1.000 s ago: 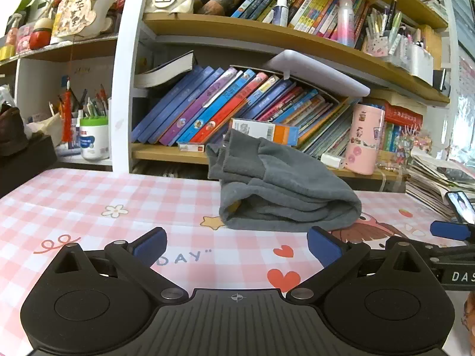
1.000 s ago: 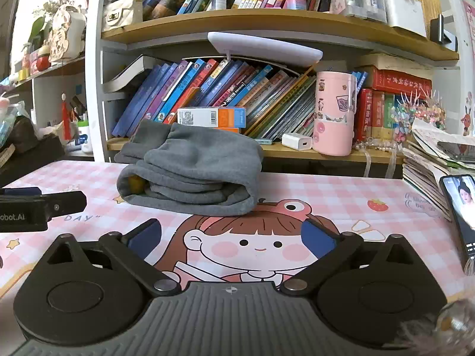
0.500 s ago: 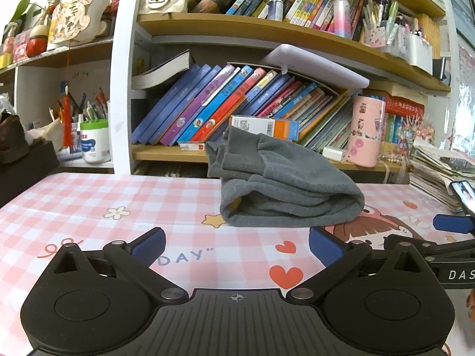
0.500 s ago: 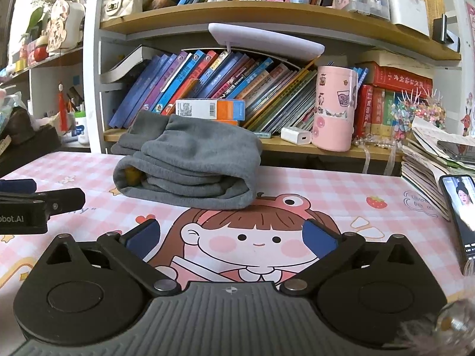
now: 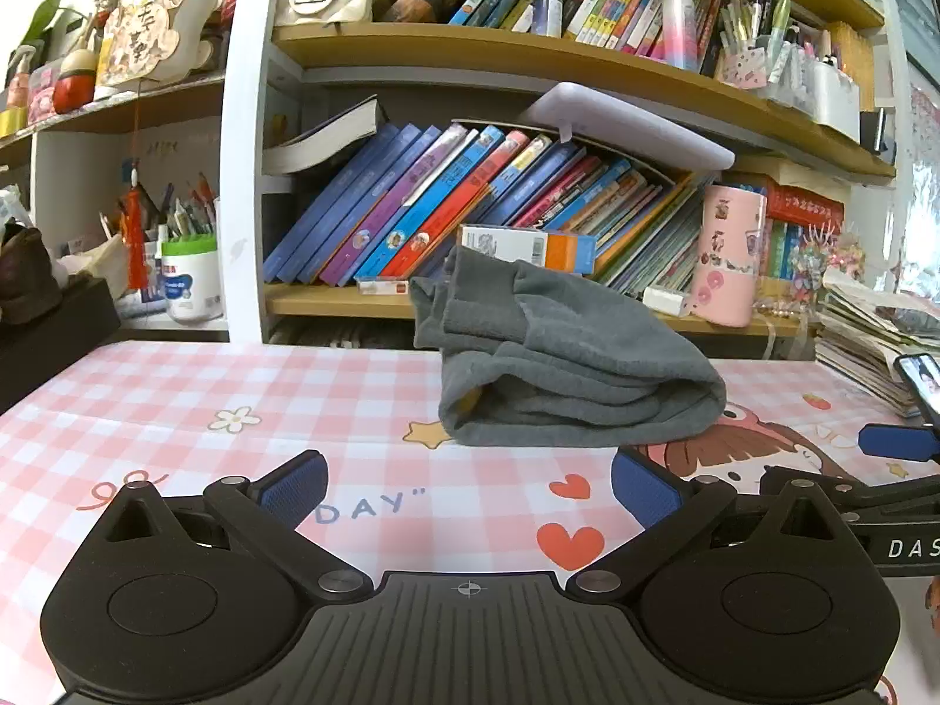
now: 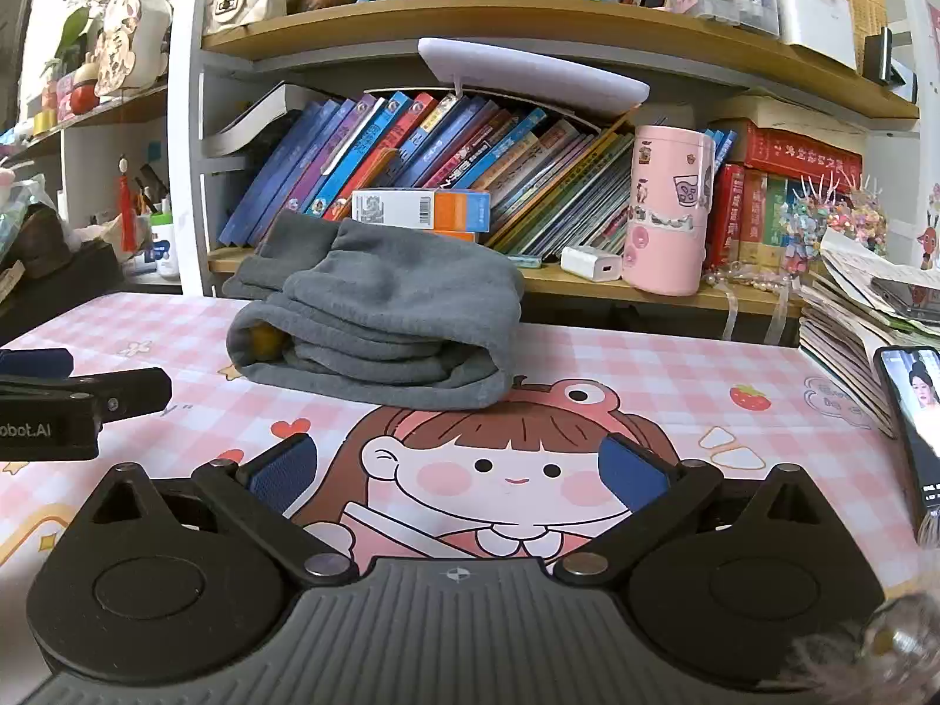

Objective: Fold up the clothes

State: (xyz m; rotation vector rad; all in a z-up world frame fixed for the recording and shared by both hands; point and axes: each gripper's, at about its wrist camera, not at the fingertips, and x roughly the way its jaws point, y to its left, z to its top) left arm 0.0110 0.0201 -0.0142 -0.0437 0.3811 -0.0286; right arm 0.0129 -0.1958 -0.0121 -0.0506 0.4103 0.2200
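Observation:
A grey garment (image 5: pixel 564 376) lies folded in a thick bundle on the pink checked tablecloth (image 5: pixel 176 399), close to the bookshelf; something yellow peeks from its left opening. The right wrist view shows the same grey garment (image 6: pixel 382 329) left of centre. My left gripper (image 5: pixel 467 484) is open and holds nothing, a short way in front of the bundle. My right gripper (image 6: pixel 458 470) is open too, over the cartoon girl print, with nothing between its blue pads. Each gripper's tip shows at the edge of the other's view.
A bookshelf (image 5: pixel 529 223) packed with slanted books stands right behind the garment. A pink sticker-covered tumbler (image 6: pixel 667 211) and white charger (image 6: pixel 590 263) sit on its lower shelf. A phone (image 6: pixel 913 411) and stacked magazines (image 6: pixel 852 305) lie at the right. A dark box (image 5: pixel 53 329) sits left.
Both grippers have drawn back slightly and tilted, so the garment sits a little farther off and higher in each view. The garment itself has not moved; both grippers stay open.

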